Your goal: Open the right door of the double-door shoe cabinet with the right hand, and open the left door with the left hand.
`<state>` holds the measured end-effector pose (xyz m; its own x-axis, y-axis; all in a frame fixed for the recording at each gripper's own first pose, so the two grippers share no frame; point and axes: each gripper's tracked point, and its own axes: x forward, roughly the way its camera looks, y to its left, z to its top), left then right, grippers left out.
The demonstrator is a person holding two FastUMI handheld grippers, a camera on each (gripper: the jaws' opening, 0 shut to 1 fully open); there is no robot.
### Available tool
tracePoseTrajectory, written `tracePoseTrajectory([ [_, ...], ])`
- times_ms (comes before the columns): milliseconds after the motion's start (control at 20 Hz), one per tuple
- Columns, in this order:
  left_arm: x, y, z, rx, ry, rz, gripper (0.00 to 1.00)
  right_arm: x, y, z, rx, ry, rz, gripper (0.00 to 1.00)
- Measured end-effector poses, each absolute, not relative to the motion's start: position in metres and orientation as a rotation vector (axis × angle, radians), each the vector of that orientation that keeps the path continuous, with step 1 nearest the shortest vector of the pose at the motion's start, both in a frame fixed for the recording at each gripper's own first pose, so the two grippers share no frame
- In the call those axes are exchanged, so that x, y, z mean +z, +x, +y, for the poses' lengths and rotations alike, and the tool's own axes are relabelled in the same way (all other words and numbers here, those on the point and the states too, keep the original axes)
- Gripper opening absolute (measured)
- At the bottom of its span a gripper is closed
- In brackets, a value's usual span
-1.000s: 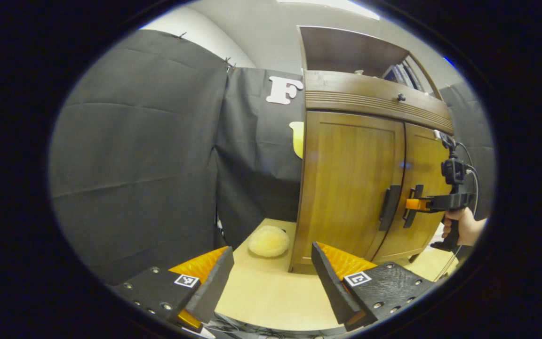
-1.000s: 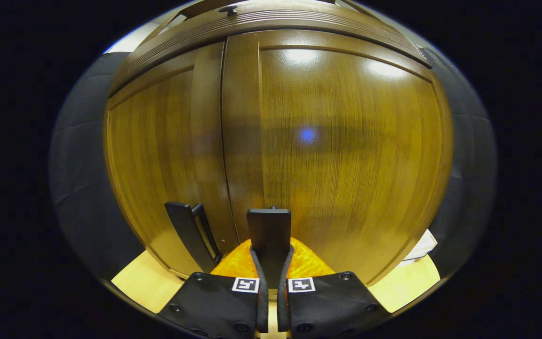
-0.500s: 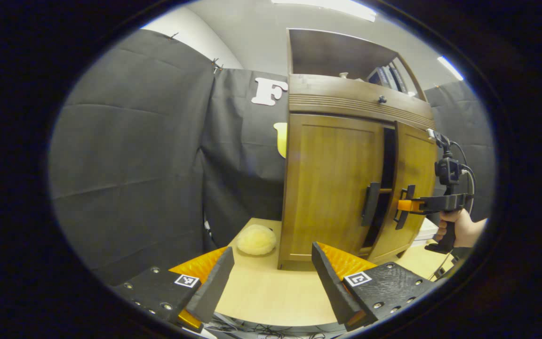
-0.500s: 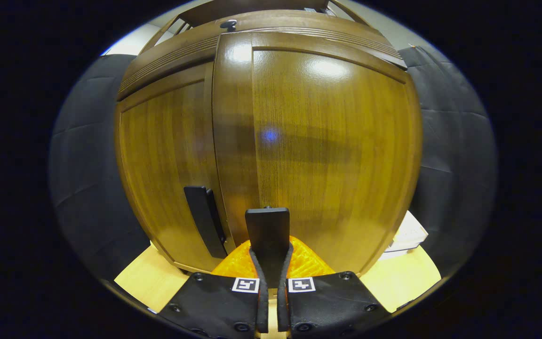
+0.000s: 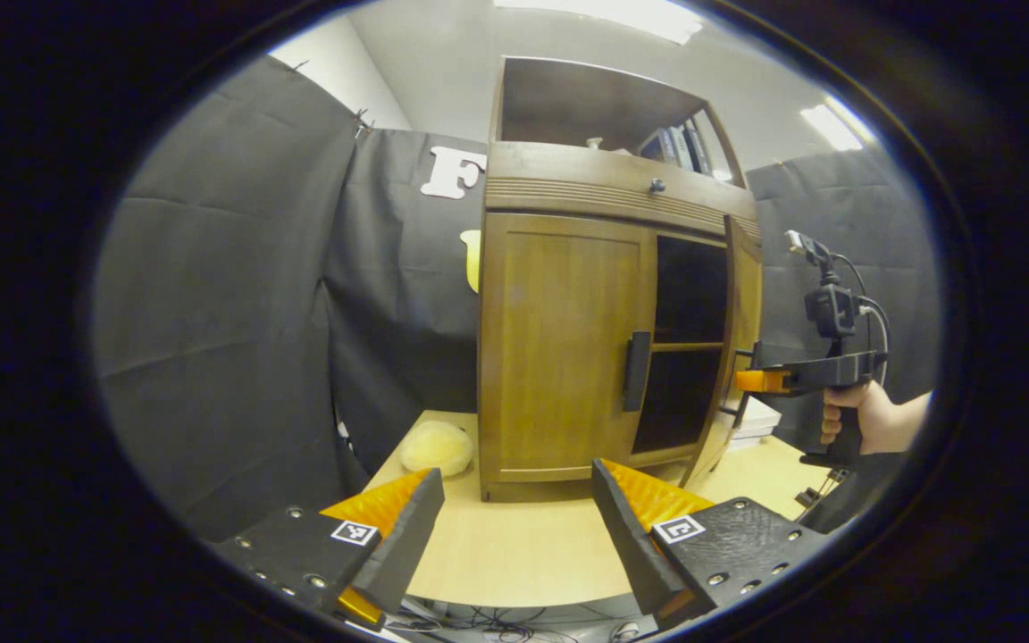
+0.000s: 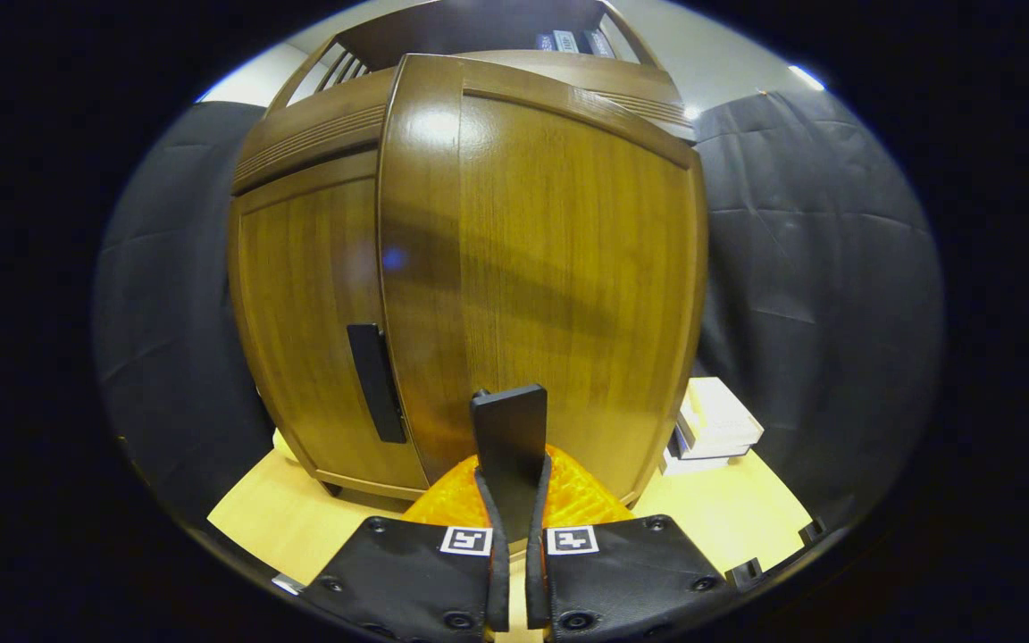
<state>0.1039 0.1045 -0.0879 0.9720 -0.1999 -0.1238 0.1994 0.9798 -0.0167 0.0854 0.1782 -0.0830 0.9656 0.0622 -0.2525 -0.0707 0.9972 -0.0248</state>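
Between the closed fingers of the right gripper sits the black bar handle of the brown wooden right door, swung open. Left gripper gapes wide and empty, well before the closed left door of the shoe cabinet.

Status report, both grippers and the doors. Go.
Right gripper shut on right handle, right door swung open. Left gripper open, short of cabinet. Left door closed. Nothing in the way.

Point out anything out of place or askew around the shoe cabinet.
Nothing looks damaged or spilled. The right door stands swung open, held by its handle in the right gripper, as the task wants. A fluffy cream ball lies beside the cabinet.
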Motion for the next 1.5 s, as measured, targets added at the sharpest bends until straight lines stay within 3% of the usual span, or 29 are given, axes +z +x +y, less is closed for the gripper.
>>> tracePoseTrajectory([
  [50, -0.086, 0.104, 0.103, -0.198, -0.003, 0.123, 0.96, -0.083, 0.080, 0.171, 0.074, -0.027, 0.250, 0.08],
  [100, -0.084, 0.105, 0.098, -0.196, -0.006, 0.122, 0.96, -0.083, 0.076, 0.166, 0.080, -0.027, 0.247, 0.05],
  [150, -0.078, 0.102, 0.088, -0.194, -0.008, 0.120, 0.96, -0.083, 0.073, 0.160, 0.090, -0.030, 0.246, 0.08],
  [350, -0.078, 0.084, 0.053, -0.167, -0.011, 0.102, 0.96, -0.081, 0.053, 0.139, 0.157, -0.047, 0.251, 0.05],
  [500, -0.072, 0.076, 0.018, -0.156, -0.017, 0.094, 0.96, -0.080, 0.044, 0.122, 0.208, -0.052, 0.256, 0.12],
  [550, -0.074, 0.074, 0.006, -0.153, -0.017, 0.096, 0.96, -0.079, 0.041, 0.115, 0.225, -0.061, 0.254, 0.08],
  [800, -0.077, 0.058, -0.035, -0.127, -0.010, 0.097, 0.96, -0.078, 0.025, 0.085, 0.293, -0.080, 0.247, 0.08],
  [1100, -0.092, 0.022, -0.071, -0.085, -0.002, 0.099, 0.96, -0.077, 0.014, 0.042, 0.322, -0.083, 0.224, 0.04],
  [1300, -0.097, 0.015, -0.086, -0.103, 0.010, 0.107, 0.96, -0.076, 0.012, 0.012, 0.308, -0.065, 0.206, 0.12],
  [1400, -0.093, 0.016, -0.093, -0.104, 0.024, 0.102, 0.96, -0.072, 0.015, -0.003, 0.289, -0.056, 0.203, 0.07],
  [1500, -0.089, 0.017, -0.101, -0.114, 0.020, 0.093, 0.96, -0.070, 0.018, -0.018, 0.271, -0.055, 0.199, 0.12],
])
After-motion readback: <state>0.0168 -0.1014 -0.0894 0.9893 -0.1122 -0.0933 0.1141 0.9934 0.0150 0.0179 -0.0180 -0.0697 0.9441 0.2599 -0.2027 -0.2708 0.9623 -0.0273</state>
